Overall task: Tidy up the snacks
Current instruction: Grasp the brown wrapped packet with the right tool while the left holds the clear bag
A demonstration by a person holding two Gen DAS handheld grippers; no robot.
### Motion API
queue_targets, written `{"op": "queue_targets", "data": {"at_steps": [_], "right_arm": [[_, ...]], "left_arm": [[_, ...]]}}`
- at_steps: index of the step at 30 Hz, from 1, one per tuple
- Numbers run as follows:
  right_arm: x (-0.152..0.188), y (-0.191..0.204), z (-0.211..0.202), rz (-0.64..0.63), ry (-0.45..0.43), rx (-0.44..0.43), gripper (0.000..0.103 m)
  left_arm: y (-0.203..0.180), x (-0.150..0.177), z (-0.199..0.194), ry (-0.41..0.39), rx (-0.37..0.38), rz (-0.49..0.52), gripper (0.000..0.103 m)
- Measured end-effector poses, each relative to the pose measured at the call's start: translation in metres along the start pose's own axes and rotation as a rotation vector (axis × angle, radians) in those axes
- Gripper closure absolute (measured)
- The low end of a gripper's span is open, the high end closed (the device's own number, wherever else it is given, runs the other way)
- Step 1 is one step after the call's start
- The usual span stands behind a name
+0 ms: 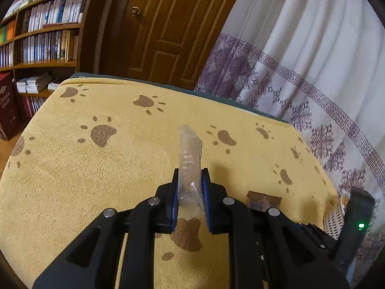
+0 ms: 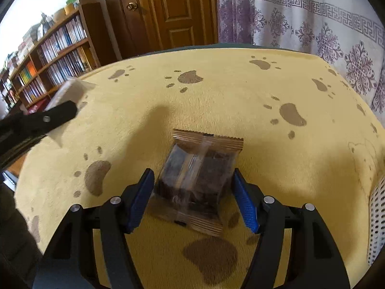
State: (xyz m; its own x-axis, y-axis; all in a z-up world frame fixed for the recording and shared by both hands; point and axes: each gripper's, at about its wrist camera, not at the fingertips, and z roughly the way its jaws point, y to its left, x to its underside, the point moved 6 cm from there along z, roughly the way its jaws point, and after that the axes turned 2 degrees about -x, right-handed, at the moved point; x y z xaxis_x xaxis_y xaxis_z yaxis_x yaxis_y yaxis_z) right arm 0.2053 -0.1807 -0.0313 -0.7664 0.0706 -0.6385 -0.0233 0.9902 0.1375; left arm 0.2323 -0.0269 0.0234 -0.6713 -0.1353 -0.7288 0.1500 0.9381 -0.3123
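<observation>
Two snack packs in play. A clear crinkly wrapped snack point(image 1: 190, 159), narrow and upright, is pinched between the blue ribbed pads of the left gripper point(image 1: 190, 192), lifted off the blanket. A squarish brownie pack point(image 2: 196, 180), clear film with brown crimped ends and a dark block inside, lies flat between the right gripper point(image 2: 193, 200) fingers; jaws spread, pads not pressing it. Fuzzy yellow paw-print blanket point(image 2: 240, 101) underneath. White perforated basket point(image 2: 376, 216) at right edge.

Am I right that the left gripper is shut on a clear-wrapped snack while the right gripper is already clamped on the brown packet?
Not quite. In the right wrist view the right gripper straddles the brown packet with its jaws open, the pads apart from the wrapper. The left gripper is indeed shut on the clear-wrapped snack.
</observation>
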Motion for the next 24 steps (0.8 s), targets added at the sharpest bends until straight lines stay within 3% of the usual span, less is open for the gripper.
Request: {"op": "queue_targets", "data": {"at_steps": [6,11,24], "right_arm": [[-0.001,0.004,0.005,-0.042,-0.003,0.046,0.039],[0.002,0.005,0.0,-0.06,-0.009,0.055,0.049],[0.01,-0.014,-0.053,0.012,-0.085,0.044,0.05]], "left_arm": [[0.006,-0.002,0.0,0.0,-0.002,-0.024,0.086],[0.003,-0.001,-0.002,-0.006,-0.007,-0.013,0.086],[0.001,-0.002,-0.008,-0.028,-0.001,-0.014,0.086]]}}
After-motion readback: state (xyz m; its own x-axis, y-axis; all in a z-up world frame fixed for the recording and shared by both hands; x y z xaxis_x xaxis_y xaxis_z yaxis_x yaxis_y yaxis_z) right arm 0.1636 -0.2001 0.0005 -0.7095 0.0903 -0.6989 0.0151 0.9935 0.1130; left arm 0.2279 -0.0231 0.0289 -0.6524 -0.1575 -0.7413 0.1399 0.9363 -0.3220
